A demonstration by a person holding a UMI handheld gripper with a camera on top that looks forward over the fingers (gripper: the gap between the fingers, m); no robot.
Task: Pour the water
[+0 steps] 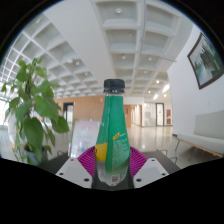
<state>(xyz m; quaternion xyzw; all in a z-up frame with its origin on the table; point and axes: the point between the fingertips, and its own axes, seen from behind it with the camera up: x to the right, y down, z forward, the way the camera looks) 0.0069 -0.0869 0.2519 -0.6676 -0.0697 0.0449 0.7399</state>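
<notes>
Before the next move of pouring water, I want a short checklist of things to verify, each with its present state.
1. Bottle is between the jaws of the gripper: ok.
2. Both pads press on the bottle: ok, as far as the view shows.
3. Bottle is upright: ok.
4. Cap is removed for pouring: not ok, it is on the bottle.
5. A cup or glass to pour into is in view: not ok, none shows.
6. Plant is clear of the bottle: ok, it stands apart to one side.
</notes>
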